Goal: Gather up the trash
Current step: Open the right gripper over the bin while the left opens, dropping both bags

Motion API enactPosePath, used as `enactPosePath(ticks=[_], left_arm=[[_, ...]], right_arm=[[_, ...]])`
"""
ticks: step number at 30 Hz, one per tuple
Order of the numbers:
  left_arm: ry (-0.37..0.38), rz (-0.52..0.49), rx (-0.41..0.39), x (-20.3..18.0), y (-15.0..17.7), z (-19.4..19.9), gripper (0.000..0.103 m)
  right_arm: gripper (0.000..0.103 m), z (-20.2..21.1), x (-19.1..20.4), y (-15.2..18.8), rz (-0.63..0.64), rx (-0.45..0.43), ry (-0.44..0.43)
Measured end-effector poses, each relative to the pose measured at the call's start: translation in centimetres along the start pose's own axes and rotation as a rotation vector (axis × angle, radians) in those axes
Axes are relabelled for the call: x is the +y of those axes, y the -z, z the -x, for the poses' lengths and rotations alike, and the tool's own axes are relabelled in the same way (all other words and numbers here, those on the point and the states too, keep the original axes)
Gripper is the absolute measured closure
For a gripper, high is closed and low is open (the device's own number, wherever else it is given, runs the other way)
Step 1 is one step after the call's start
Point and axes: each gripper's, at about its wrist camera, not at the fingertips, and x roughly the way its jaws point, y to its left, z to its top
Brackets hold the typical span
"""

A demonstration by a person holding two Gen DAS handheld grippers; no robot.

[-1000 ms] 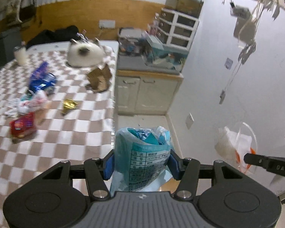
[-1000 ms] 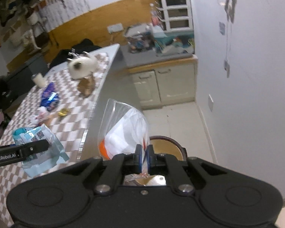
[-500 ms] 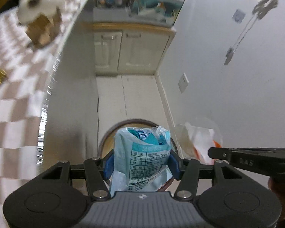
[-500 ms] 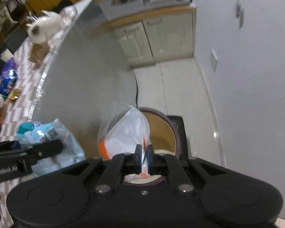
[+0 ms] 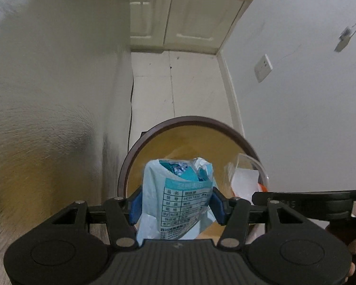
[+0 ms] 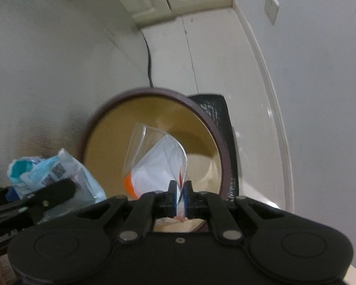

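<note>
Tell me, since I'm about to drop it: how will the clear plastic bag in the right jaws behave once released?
Probably light and floppy: the clear plastic bag is thin film, pinched at one edge by the right gripper, its free end curling. It likely flutters rather than dropping straight, though it hangs over the bin. Smooth film may slide out easily.

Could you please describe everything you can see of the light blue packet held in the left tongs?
The light blue packet is a soft, crinkled plastic pouch with a printed table of text on its face and a torn-open top showing teal inside. It stands upright, pinched at both sides by the left tongs, above the open mouth of the bin.
</note>
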Motion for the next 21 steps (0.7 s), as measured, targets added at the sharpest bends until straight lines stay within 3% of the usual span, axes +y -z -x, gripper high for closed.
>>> enactPosePath(ticks=[13, 16, 18, 21], left_arm=[[-0.012, -0.042, 0.078, 0.3, -0.7, -5.8, 0.044], [-0.022, -0.052, 0.085, 0.2, -0.7, -6.6, 0.044], [-0.022, -0.053, 0.087, 0.2, -0.9, -7.0, 0.044], [-0.029, -0.063, 0.09, 0.2, -1.0, -7.5, 0.044]], right_arm=[[0.095, -6.4, -0.1, -2.0, -0.004, 0.067, 0.025], [0.089, -6.4, -0.5, -2.0, -0.01, 0.056, 0.009], [0.08, -6.2, -0.6, -1.7, -0.014, 0.046, -0.004], [0.078, -5.7, -0.6, -1.8, -0.005, 0.035, -0.015]])
